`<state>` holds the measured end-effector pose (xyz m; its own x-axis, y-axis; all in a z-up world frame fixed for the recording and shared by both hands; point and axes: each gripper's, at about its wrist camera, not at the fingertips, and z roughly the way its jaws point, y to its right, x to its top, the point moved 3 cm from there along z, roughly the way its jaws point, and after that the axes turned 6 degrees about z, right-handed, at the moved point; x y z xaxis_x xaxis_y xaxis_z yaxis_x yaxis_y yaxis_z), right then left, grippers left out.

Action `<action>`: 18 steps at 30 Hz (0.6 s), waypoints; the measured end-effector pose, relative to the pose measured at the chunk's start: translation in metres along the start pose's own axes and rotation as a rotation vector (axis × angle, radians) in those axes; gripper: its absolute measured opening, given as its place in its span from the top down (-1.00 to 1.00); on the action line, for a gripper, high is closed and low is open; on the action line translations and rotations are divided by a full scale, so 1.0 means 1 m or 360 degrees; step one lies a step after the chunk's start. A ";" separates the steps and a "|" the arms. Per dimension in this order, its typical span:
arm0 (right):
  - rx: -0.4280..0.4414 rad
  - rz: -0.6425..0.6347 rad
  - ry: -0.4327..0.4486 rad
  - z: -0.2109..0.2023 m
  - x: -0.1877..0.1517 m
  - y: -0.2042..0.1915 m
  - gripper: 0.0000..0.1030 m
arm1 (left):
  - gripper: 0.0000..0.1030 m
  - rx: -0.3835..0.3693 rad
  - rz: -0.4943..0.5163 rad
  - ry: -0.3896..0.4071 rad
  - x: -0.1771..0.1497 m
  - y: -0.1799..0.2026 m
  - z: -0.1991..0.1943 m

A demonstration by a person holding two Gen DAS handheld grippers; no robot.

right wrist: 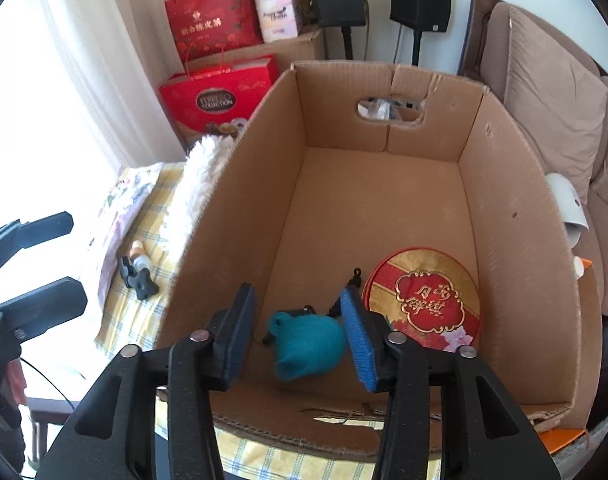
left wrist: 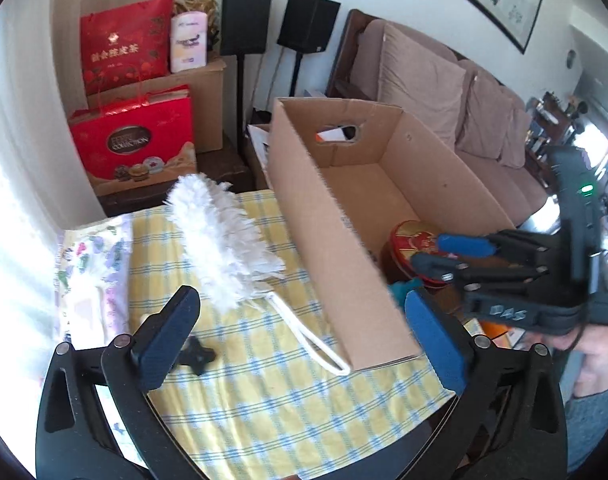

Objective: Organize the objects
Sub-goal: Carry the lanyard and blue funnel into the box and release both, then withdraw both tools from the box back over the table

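An open cardboard box (right wrist: 503,216) stands on a yellow checked cloth (left wrist: 264,400). Inside it lie a round red and gold tin (right wrist: 421,300) and a teal knitted piece (right wrist: 307,340). My right gripper (right wrist: 300,336) is open over the box, its pads either side of the teal piece, not closed on it. It also shows in the left wrist view (left wrist: 447,254). My left gripper (left wrist: 300,340) is open and empty above the cloth, left of the box (left wrist: 343,240). A white fluffy duster (left wrist: 224,240) lies on the cloth beyond it. A small black knob (left wrist: 196,354) lies by the left finger.
A floral packet (left wrist: 92,280) lies at the cloth's left edge. Red gift bags (left wrist: 132,136), cardboard boxes and two black speakers (left wrist: 246,18) stand behind the table. A brown sofa (left wrist: 463,112) is on the right. A small bottle (right wrist: 138,256) lies near the knob.
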<state>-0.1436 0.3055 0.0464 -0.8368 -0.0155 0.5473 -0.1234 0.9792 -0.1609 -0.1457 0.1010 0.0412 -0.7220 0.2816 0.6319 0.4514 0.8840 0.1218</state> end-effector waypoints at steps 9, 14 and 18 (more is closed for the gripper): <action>0.0022 -0.0104 0.0152 -0.030 0.008 -0.033 -0.20 | -1.00 0.0144 -0.0076 -0.0003 -0.017 -0.052 -0.018; 0.0085 -0.0177 0.0146 -0.032 0.009 -0.062 -0.21 | -0.99 0.0204 -0.0114 -0.0017 -0.032 -0.080 -0.025; 0.0127 -0.0234 0.0136 -0.027 0.010 -0.088 -0.21 | -0.99 0.0232 -0.0121 -0.0035 -0.044 -0.094 -0.028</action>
<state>-0.1261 0.2243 0.0882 -0.7587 -0.1370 0.6369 -0.2861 0.9484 -0.1368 -0.1418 -0.0052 0.0229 -0.7632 0.2183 0.6082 0.3150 0.9475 0.0552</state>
